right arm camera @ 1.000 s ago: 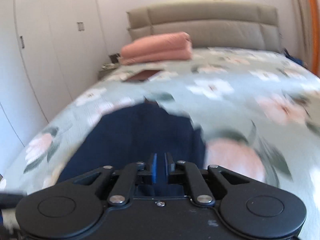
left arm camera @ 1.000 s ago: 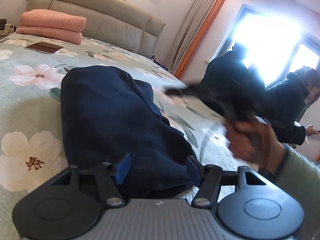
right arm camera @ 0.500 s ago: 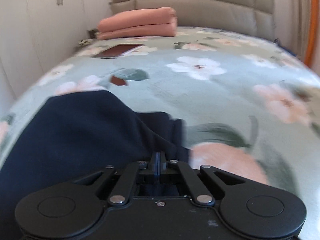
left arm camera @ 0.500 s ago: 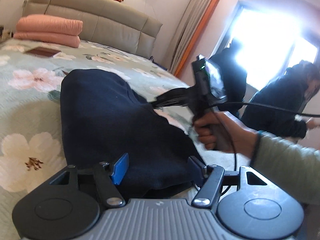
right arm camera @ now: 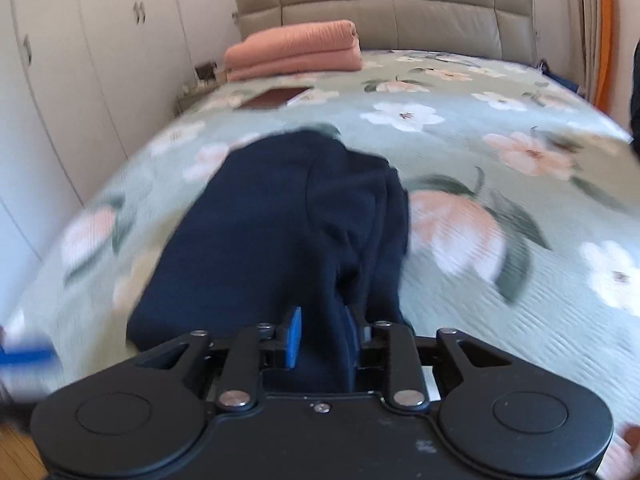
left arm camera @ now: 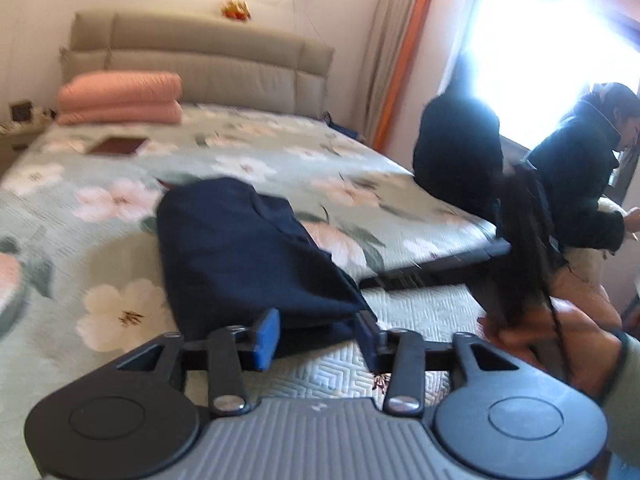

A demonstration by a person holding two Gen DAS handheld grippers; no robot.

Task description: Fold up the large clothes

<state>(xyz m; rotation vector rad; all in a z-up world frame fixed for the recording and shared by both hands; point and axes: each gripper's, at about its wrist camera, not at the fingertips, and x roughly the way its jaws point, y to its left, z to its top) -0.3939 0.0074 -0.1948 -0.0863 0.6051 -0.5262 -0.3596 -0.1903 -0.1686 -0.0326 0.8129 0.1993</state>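
Garment: I count one navy garment [left arm camera: 248,256], bunched lengthwise on the floral bedspread [left arm camera: 80,216], its near end at the foot edge of the bed, right in front of both tools.
Left gripper [left arm camera: 316,338]: jaws closing as I watch; the garment's near hem lies between the blue pads, but I see daylight on both sides, so nothing pinched.
Right gripper [right arm camera: 322,338]: jaws opening; a fold of the navy cloth stands in the gap and touches the right-hand pad; the left pad looks clear of it.
Right hand [left arm camera: 560,344]: seen from the left camera, blurred, on its handle just off the bed's right corner.
Edges: foot edge runs directly under both tools; the right side edge drops away beside two people [left arm camera: 576,176] in dark jackets at the window.
Open room: wide bare bedspread left, right and beyond the garment.
Far end: one pink folded blanket [right arm camera: 296,52] at the headboard [right arm camera: 384,4], one dark flat book-like item [right arm camera: 276,98] just before it, both well apart from the garment.
Left side: I see white wardrobe doors [right arm camera: 80,60] close along the bed.
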